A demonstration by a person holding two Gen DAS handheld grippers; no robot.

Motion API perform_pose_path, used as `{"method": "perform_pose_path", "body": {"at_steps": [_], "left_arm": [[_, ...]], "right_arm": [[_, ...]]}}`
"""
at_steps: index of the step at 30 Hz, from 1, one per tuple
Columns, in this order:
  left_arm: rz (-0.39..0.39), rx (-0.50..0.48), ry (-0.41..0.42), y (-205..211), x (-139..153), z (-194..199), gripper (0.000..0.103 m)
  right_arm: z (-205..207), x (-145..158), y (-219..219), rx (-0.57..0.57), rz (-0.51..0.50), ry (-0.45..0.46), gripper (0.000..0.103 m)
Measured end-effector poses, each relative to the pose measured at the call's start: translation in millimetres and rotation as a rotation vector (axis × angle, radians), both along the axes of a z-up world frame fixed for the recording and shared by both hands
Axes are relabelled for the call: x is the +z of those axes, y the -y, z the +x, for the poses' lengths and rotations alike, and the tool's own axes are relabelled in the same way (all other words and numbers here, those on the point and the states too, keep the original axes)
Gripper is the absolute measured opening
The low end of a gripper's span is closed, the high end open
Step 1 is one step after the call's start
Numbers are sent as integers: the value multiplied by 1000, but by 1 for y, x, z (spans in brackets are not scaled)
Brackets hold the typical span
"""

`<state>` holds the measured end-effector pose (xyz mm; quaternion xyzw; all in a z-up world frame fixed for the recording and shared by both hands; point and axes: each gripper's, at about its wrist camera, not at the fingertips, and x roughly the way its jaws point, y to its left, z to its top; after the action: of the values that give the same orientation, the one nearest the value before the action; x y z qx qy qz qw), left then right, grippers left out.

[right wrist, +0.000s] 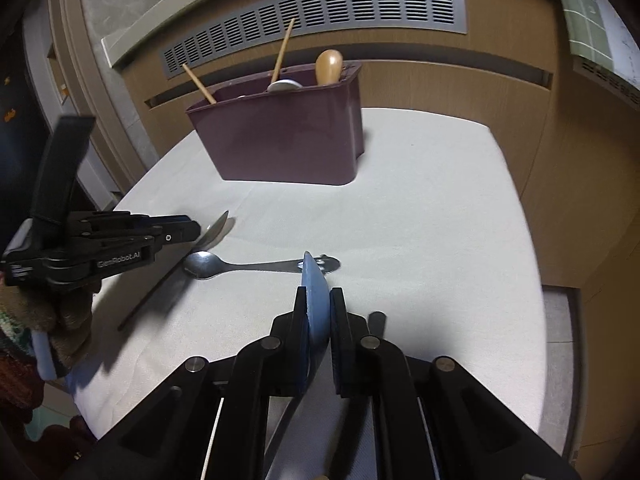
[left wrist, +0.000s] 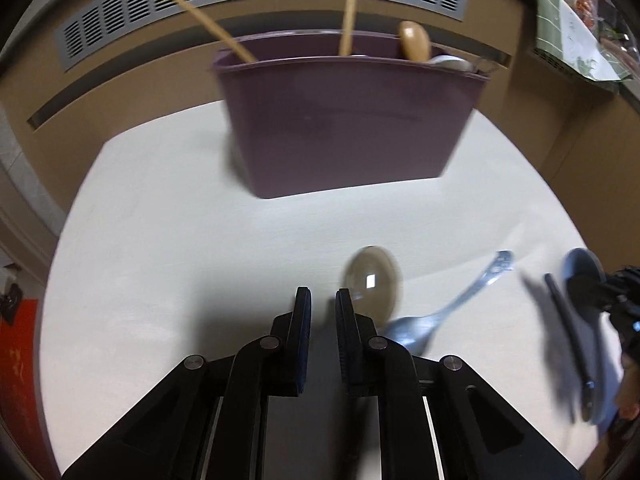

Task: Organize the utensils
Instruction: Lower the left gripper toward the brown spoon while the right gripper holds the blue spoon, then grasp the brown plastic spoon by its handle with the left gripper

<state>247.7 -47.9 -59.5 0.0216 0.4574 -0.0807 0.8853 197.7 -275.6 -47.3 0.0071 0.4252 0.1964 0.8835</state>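
bin [right wrist: 280,140] held wooden sticks + wood spoon [right wrist: 329,66] | R grip [right wrist: 319,304] pinched blue spoon [right wrist: 316,312] | L grip [left wrist: 323,304] nearly closed, I saw nothing between | only L cam showed clear spoon [left wrist: 372,280]

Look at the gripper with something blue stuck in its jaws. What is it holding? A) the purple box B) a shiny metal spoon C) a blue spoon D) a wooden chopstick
C: the right gripper has its jaws pressed on a blue spoon, while the metal spoon lies loose on the table.
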Motion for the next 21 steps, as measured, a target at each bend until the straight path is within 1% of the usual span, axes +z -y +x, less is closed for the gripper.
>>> {"method": "perform_pose_path", "body": {"at_steps": [2, 3, 4, 5, 6, 7, 9, 13, 18, 21], "left_arm": [[-37, -19, 6, -13, 1, -2, 15], [-69, -43, 11, -18, 2, -4, 19], [-94, -66, 14, -20, 3, -6, 27], [-109, -86, 15, -20, 4, -7, 31], [-122, -116, 13, -18, 4, -8, 37], [-122, -137, 10, -13, 4, -7, 41], [-84, -153, 3, -1, 2, -3, 42], [6, -141, -13, 21, -4, 9, 42], [53, -134, -31, 33, -8, 16, 42], [43, -116, -49, 30, -7, 19, 40]], "right_arm": [[1, 1, 3, -5, 6, -5, 9], [1, 1, 4, -9, 11, -9, 8], [1, 1, 5, -11, 14, -10, 8], [2, 1, 5, -12, 18, -11, 8], [2, 0, 5, -12, 21, -11, 8], [3, 0, 4, -11, 24, -12, 8], [4, -2, 1, -5, 33, -21, 9], [3, -5, -4, 5, 36, -34, 9], [0, -6, -1, -5, 25, -31, 9], [1, -7, 3, -19, 37, -32, 9]]}}
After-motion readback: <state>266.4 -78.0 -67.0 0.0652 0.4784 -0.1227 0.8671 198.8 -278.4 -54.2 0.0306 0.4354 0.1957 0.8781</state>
